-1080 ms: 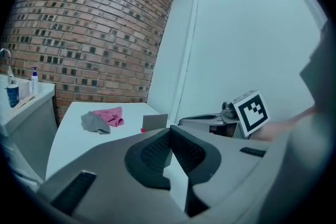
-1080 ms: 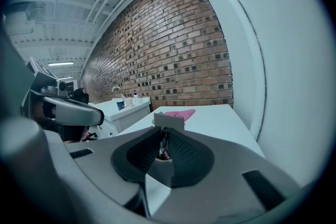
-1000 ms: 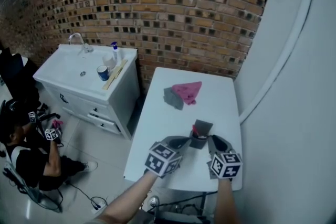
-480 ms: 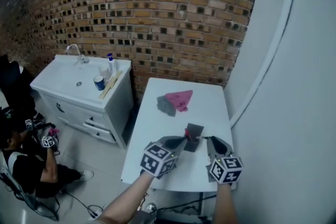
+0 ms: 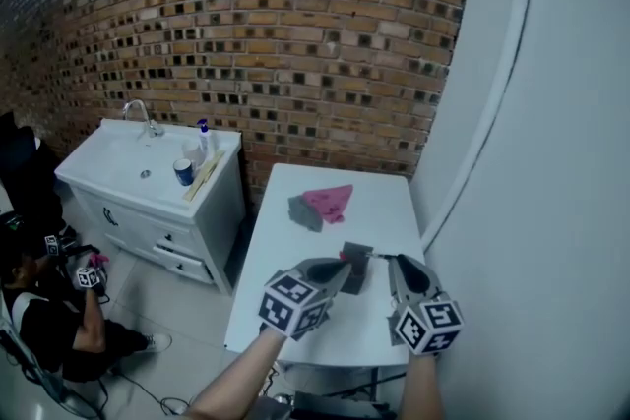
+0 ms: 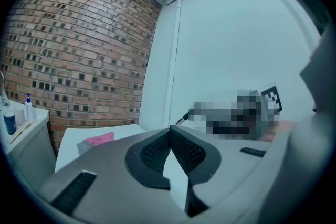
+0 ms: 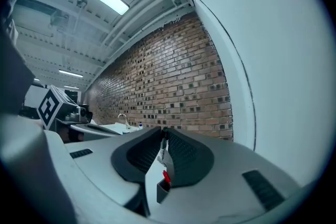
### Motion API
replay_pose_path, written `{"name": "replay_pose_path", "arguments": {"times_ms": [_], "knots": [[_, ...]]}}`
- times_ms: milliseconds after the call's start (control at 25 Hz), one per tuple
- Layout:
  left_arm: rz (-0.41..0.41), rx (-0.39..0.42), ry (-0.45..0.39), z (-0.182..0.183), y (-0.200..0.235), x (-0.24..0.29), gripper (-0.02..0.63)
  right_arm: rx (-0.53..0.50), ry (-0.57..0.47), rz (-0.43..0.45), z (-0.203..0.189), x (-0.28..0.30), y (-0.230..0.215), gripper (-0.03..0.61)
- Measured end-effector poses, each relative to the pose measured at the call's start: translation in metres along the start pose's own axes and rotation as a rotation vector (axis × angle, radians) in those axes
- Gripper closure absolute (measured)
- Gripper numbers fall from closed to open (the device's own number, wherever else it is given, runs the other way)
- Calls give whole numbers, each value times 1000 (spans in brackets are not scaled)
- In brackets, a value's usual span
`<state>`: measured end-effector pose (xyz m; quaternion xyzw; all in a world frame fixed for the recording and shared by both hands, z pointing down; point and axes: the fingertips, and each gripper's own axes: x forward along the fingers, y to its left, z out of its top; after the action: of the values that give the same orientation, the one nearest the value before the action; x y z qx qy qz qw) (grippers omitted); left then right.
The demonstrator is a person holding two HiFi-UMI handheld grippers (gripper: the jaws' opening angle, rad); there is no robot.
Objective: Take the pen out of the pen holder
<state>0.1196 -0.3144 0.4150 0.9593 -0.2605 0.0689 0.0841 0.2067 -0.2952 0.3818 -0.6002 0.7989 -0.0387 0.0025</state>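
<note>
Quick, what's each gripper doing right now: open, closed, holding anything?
Left gripper: closed, nothing between its jaws.
Right gripper: closed on the pen.

Left gripper [image 5: 344, 268], right gripper [image 5: 393, 260], matching grey moulded shells, black mesh-textured jaw pads [image 6: 152, 152], dark slotted insets [image 6: 73, 191], black-and-white square-marker cube [image 5: 292, 303] on each.

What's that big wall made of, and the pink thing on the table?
The wall looks like rough, matte brick: reddish-brown blocks with pale mortar lines. The pink thing seems to be soft cloth: it lies limp and folded, with no shine.
</note>
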Motion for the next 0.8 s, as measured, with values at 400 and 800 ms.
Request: {"name": "replay_pose_path", "arguments": {"times_ms": [400, 800], "knots": [[-14, 16, -42, 20, -11, -16, 606, -25, -52, 34, 24, -8, 25, 523], [-33, 29, -49, 19, -21, -20, 606, -43, -52, 40, 23, -12, 32, 525]]}}
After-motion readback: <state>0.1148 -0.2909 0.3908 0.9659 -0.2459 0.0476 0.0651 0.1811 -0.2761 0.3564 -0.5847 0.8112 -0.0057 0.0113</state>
